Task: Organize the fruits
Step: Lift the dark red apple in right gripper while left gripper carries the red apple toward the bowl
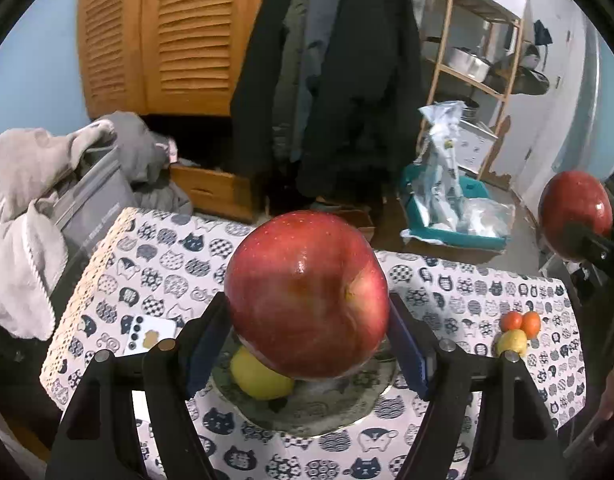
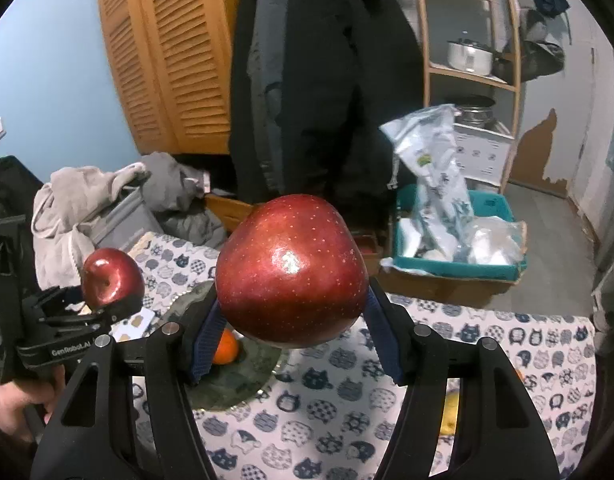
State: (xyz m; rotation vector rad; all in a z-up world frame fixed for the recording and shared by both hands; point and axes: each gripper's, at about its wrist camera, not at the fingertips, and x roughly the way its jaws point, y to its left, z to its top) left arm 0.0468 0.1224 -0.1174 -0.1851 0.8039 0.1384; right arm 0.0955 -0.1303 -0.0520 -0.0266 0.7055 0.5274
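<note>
A red apple (image 1: 307,294) is clamped by the left gripper (image 1: 307,344), a darker apple (image 2: 291,270) by the right gripper (image 2: 293,336); over the plate (image 1: 307,412) they could collide and be dropped.

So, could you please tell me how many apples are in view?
2: one apple in the left gripper, the other apple in the right gripper. More could be hidden behind them.

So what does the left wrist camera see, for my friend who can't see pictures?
The left gripper holds a big red apple above a plate with a yellow fruit on a cat-print tablecloth. Far right, another gripper holds a second apple.
</note>
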